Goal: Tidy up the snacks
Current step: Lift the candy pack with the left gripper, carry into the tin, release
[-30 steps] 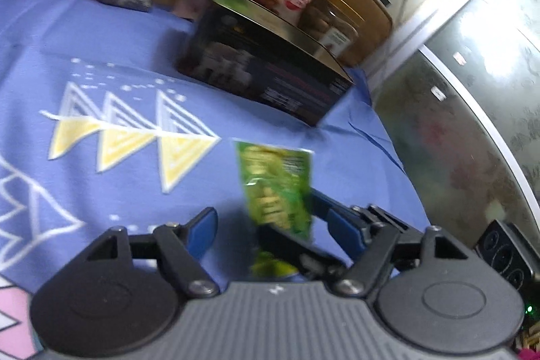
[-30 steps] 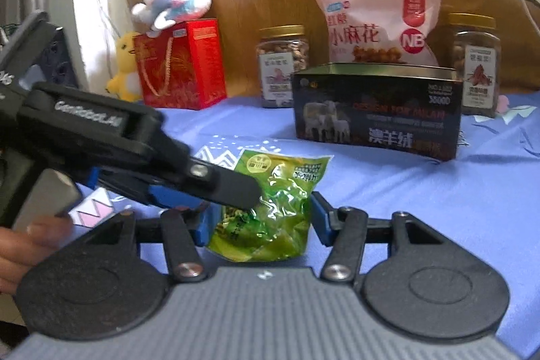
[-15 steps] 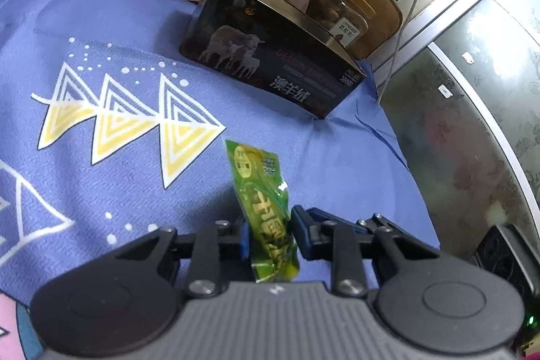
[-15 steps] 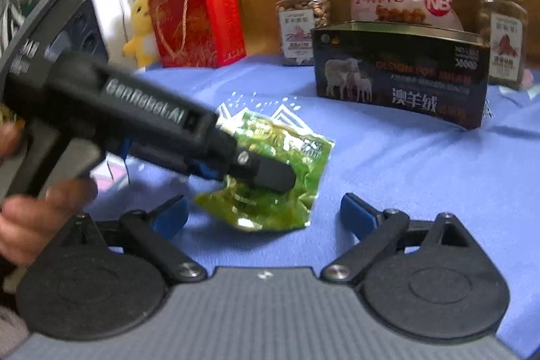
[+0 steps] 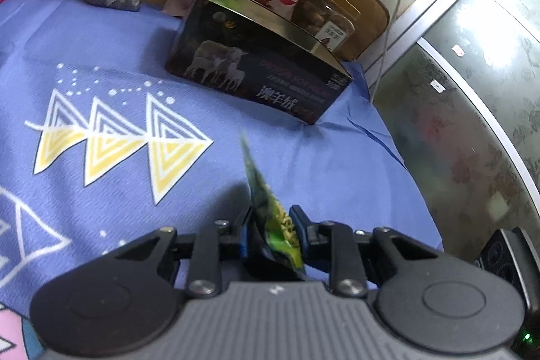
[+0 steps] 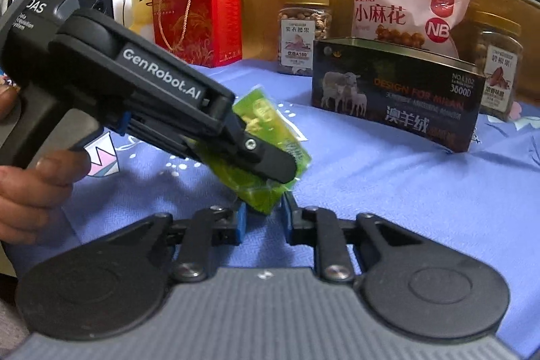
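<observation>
While clamped in the left tool [image 6: 266,164], green snack packet [image 5: 273,215] held edge-on above the blue-clothed bench [image 5: 101,177], right tool [image 6: 261,218] narrowed just under the packet's lower corner, contact unclear, dark tin box [image 6: 395,100] behind.

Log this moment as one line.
left gripper: shut on green snack packet | right gripper: shut, below packet | black tin box: behind
</observation>
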{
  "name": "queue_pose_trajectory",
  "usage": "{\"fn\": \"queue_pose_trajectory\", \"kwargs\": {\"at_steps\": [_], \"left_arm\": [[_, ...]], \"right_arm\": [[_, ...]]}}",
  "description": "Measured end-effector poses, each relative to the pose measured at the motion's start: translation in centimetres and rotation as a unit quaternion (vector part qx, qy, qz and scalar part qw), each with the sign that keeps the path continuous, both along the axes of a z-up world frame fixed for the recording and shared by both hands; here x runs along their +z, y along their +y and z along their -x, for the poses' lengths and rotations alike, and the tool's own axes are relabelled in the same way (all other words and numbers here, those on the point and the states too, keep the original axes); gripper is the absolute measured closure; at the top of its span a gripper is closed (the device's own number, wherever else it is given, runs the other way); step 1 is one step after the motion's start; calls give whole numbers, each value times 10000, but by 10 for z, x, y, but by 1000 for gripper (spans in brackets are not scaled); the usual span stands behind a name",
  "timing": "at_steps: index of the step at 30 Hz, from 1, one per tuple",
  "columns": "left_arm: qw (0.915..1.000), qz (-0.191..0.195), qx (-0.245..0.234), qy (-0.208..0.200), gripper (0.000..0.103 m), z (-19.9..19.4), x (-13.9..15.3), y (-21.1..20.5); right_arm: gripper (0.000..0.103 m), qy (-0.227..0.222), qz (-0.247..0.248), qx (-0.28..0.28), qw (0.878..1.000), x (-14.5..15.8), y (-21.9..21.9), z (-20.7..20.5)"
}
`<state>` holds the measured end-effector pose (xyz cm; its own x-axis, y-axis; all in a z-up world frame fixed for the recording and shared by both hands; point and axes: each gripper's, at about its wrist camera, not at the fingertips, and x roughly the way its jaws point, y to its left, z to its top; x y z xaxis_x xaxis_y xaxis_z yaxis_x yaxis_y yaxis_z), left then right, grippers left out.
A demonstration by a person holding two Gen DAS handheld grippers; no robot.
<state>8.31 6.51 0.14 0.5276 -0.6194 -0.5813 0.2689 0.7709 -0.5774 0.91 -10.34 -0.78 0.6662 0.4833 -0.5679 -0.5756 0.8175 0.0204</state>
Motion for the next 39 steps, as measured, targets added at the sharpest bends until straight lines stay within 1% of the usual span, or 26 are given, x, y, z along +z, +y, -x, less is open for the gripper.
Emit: {"fn": "queue_pose_trajectory", "kwargs": {"at_steps": [4,6,8,10,11,12,13,14,16,17,18,20,21,22,23,25,27,28,32,37,39], "left_arm": [[10000,18,-13,57,79,-4,-3,-1],[9999,23,5,113,80,-6,-6,0],[9998,95,14,164,80,-8,-8,2],[9998,122,6,177,82,-10,-9,4],[9998,127,3,178,83,-10,-10,4],[9997,149,-3,181,83,-10,-10,5],[9997,181,-10,186,83,-10,-10,5],[9996,217,-15,197,83,-11,-11,6],[9991,339,-55,246,84,-12,-13,8],[9987,435,-85,262,84,-12,-14,10],[9981,543,-136,257,86,-12,-14,10],[9975,651,-220,177,85,-10,-12,11],[9975,652,-241,133,84,-9,-11,10],[9975,645,-253,103,84,-9,-10,9],[9975,648,-258,80,84,-8,-9,10],[9975,663,-240,65,84,-8,-7,11],[9973,690,-235,47,84,-10,-3,11],[9973,690,-251,1,84,-12,1,11],[9964,663,-386,-355,83,-27,30,8],[9933,464,-546,-901,83,-60,71,-11],[9925,400,-567,-1007,83,-78,81,-19]], "right_arm": [[78,45,-42,-27,10000,0,3,-4],[77,119,-137,-44,9998,0,0,-6],[69,184,-236,-68,9995,0,-2,-7],[55,199,-286,-71,9994,0,-3,-8],[50,196,-283,-71,9994,0,-2,-8],[41,177,-276,-78,9994,1,-1,-8],[35,142,-268,-96,9995,1,-1,-8],[33,100,-260,-115,9995,2,0,-8],[31,107,-236,-90,9996,1,0,-9],[27,151,-204,-68,9997,1,2,-10],[26,193,-185,-29,9996,0,2,-12],[24,209,-165,4,9996,0,4,-12],[24,213,-143,14,9997,0,5,-13],[30,197,-126,17,9997,0,5,-13],[44,163,-105,-8,9998,0,6,-13],[53,74,-63,-143,9999,0,5,-13],[55,42,-147,-169,9997,1,2,-15],[55,-68,-141,-186,9997,3,3,-14],[57,-745,9,-296,9968,17,4,-13],[57,-1357,39,-503,9895,46,-6,-38],[57,-1551,101,-618,9859,54,-11,-53]]}}
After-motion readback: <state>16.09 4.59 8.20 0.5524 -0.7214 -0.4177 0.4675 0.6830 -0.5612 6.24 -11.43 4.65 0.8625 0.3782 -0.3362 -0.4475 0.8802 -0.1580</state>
